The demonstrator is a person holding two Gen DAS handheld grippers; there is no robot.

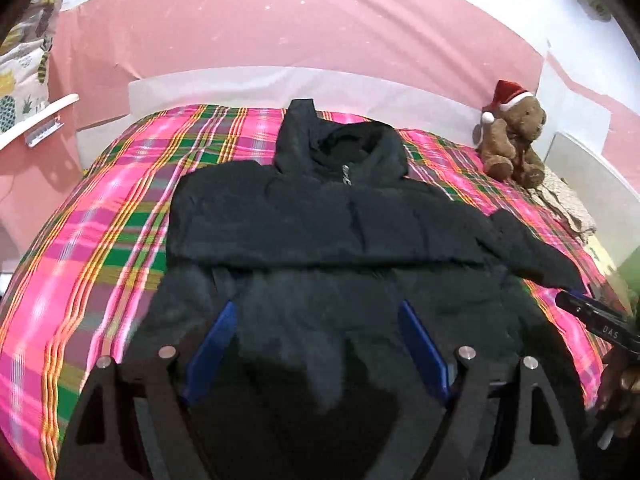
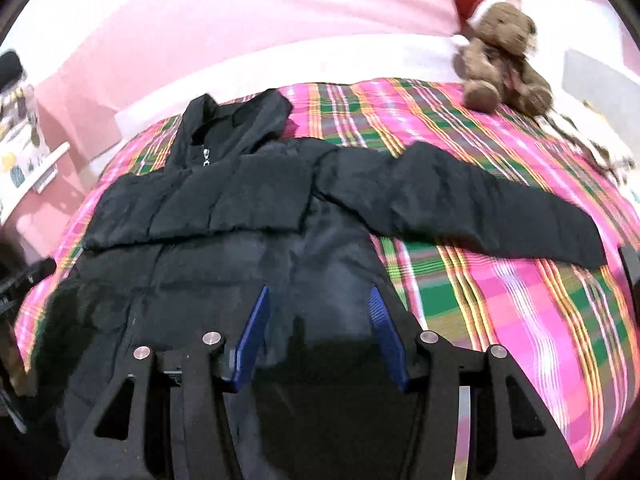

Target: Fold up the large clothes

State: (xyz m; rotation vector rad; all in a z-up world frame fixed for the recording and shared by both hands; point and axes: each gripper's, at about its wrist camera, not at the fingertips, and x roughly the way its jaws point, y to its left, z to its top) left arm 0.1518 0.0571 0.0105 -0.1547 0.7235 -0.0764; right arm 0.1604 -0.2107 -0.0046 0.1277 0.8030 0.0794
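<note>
A black hooded puffer jacket (image 1: 320,216) lies front up on a pink, green and yellow plaid bed cover (image 1: 112,208). Its hood points to the far side. One sleeve is folded across the chest; the other sleeve (image 2: 472,208) stretches out to the right over the cover. My left gripper (image 1: 318,312) is open above the jacket's lower body, holding nothing. My right gripper (image 2: 318,300) is open above the jacket's lower right part (image 2: 224,240), holding nothing. The right gripper's body also shows at the right edge of the left wrist view (image 1: 596,320).
A brown teddy bear with a red Santa hat (image 1: 512,140) sits at the bed's far right corner; it also shows in the right wrist view (image 2: 500,52). A pink wall (image 1: 280,32) stands behind the bed. A patterned curtain (image 1: 20,64) hangs at the left.
</note>
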